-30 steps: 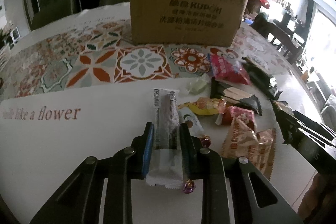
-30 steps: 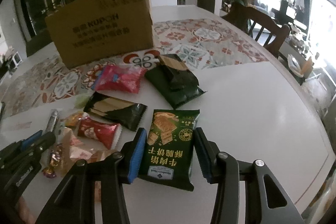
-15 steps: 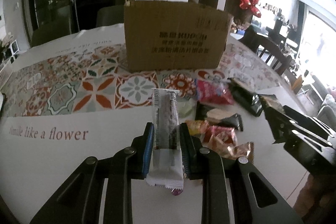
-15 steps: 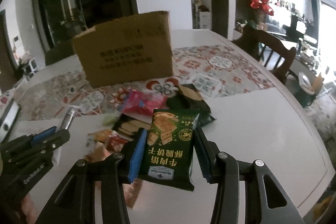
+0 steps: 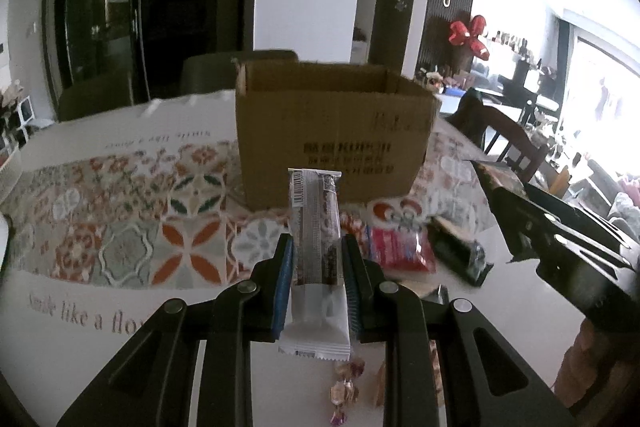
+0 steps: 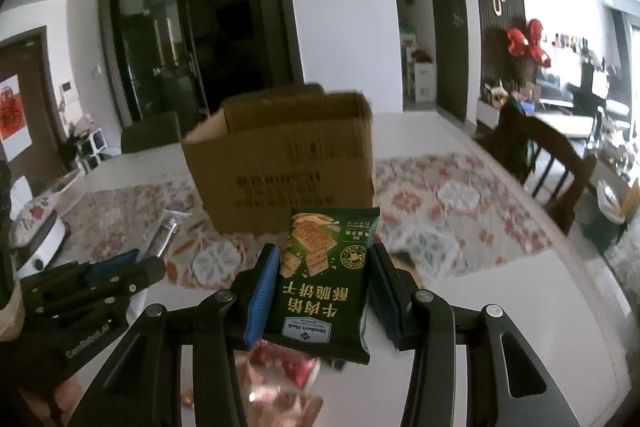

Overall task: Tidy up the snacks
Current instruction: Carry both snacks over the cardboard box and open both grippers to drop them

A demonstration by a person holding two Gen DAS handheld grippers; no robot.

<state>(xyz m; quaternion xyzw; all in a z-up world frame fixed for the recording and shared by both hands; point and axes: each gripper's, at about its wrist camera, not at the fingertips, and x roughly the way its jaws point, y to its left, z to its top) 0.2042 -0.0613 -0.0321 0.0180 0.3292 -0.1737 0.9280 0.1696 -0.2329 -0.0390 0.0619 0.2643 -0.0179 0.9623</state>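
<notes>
My left gripper (image 5: 316, 251) is shut on a long grey-and-white snack bar (image 5: 316, 239) and holds it above the table, pointing at an open cardboard box (image 5: 332, 135). My right gripper (image 6: 324, 267) is shut on a green cracker packet (image 6: 324, 279), also raised, in front of the same box (image 6: 280, 163). The right gripper shows at the right edge of the left wrist view (image 5: 560, 247); the left gripper with its bar shows at the lower left of the right wrist view (image 6: 88, 287). Loose snacks lie on the table below: a red packet (image 5: 400, 247), a dark packet (image 5: 460, 251) and small candies (image 5: 344, 387).
The box stands on a patterned runner (image 5: 132, 211) across a white table (image 5: 60, 339). A wooden chair (image 6: 552, 163) stands at the table's right side. A white appliance (image 6: 36, 231) sits at the far left. More wrapped snacks (image 6: 280, 383) lie under the right gripper.
Both grippers have risen from the table with their snacks and moved toward the box, whose open top now shows. The loose snacks stay on the table below.
</notes>
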